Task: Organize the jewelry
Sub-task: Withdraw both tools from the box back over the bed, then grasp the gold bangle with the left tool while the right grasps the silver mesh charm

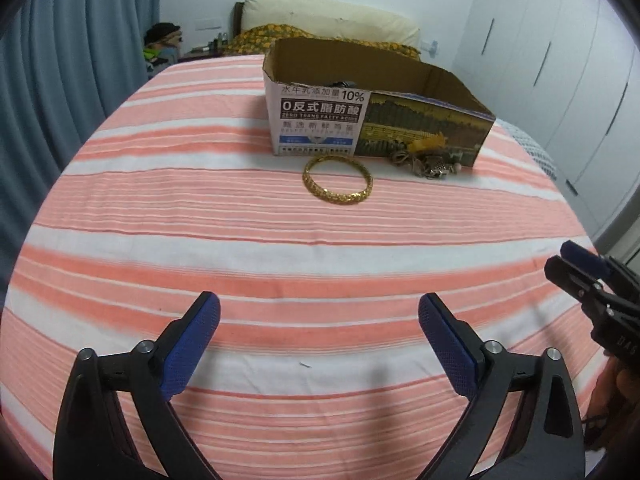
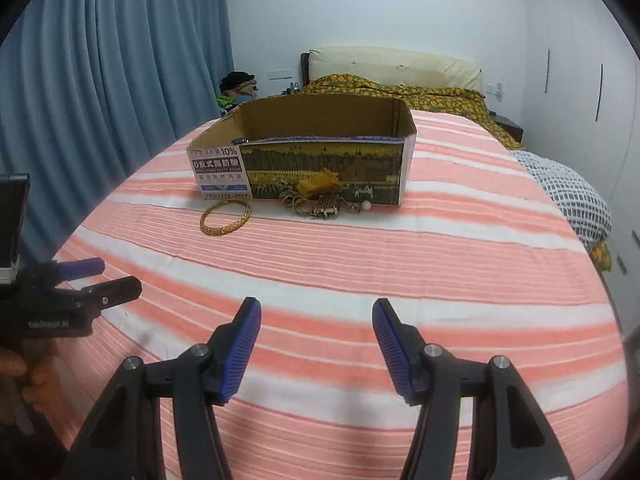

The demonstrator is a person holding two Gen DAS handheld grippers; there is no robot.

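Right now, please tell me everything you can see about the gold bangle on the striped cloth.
The gold bangle is a closed ring with a woven or faceted pattern, shiny like metal. It lies flat on the pink and white striped cloth, just in front of the cardboard box, below its printed white panel. It appears not to touch the box. The heap of mixed jewelry lies apart from it, beside it along the box. Nothing grips it; both tools are far from it.

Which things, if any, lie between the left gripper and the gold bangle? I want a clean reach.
Nothing visible does. Only bare striped bedcover lies between the open left gripper and the gold bangle; the jewelry pile sits off to the bangle's right.
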